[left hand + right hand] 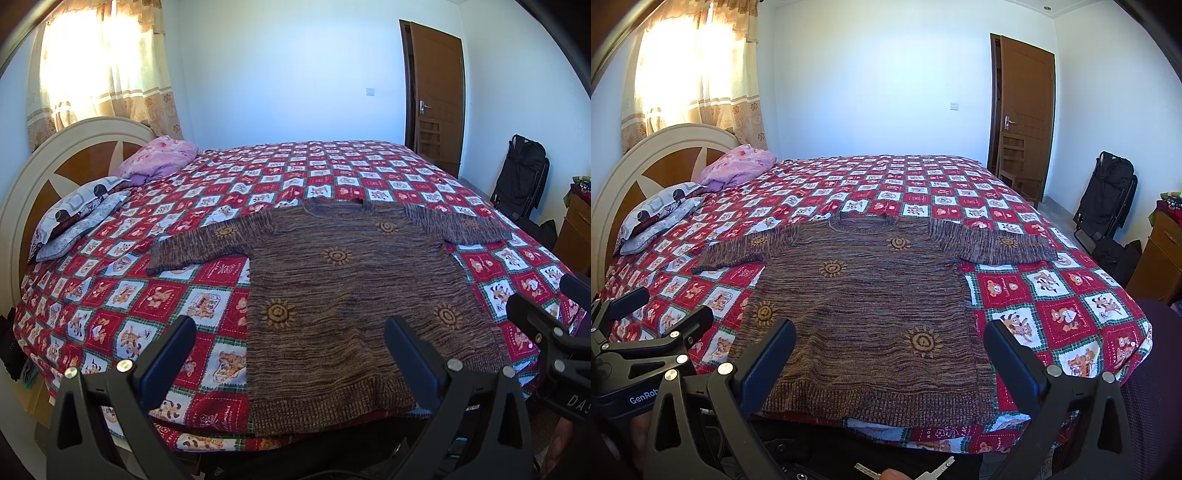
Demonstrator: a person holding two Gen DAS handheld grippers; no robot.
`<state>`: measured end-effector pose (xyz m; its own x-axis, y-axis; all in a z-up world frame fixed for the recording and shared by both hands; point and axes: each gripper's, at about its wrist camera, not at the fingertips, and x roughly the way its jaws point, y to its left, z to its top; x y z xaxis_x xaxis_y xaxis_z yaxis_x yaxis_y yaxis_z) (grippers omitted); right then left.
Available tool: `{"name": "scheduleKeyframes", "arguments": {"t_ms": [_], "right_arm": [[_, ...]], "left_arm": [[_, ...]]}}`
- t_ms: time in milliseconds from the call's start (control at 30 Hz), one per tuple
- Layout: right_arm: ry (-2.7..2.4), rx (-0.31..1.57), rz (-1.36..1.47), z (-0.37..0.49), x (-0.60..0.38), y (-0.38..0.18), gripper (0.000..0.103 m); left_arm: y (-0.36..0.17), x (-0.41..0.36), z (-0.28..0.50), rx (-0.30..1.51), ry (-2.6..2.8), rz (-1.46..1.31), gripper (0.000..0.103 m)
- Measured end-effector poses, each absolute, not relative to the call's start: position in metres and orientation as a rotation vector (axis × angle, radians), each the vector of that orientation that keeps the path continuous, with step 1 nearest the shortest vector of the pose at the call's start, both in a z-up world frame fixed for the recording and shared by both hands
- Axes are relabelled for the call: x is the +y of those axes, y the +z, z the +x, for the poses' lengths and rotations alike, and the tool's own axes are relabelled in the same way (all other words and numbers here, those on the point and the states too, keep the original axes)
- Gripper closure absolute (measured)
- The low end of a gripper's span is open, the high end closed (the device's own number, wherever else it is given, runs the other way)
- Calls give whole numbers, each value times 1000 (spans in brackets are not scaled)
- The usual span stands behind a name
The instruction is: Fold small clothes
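A brown knitted sweater with orange sun motifs (354, 295) (864, 306) lies flat on the bed, both sleeves spread sideways, its hem at the near edge. My left gripper (290, 339) is open and empty, held above the near edge over the sweater's left hem. My right gripper (890, 343) is open and empty, held above the sweater's hem. The right gripper also shows at the right edge of the left wrist view (546, 332), and the left gripper at the left edge of the right wrist view (657, 321).
The bed has a red and white checked cover (207, 295) (1063, 306). Pillows (81, 210) and a pink blanket (159, 157) lie by the headboard (48, 162). A brown door (436, 96), a black folded chair (1108, 195) and a wooden cabinet (1160, 254) stand on the right.
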<state>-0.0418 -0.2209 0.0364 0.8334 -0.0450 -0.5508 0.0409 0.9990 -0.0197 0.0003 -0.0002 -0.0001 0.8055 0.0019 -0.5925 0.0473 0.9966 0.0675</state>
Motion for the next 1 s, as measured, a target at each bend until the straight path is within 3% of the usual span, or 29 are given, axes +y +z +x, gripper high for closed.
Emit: {"name": "scheduleKeyframes", "arguments": {"t_ms": [1000], "right_arm": [[-43,590,-8,-42,-221,35,1]], "left_arm": [[0,-1,0,640,-25,78,0]]}}
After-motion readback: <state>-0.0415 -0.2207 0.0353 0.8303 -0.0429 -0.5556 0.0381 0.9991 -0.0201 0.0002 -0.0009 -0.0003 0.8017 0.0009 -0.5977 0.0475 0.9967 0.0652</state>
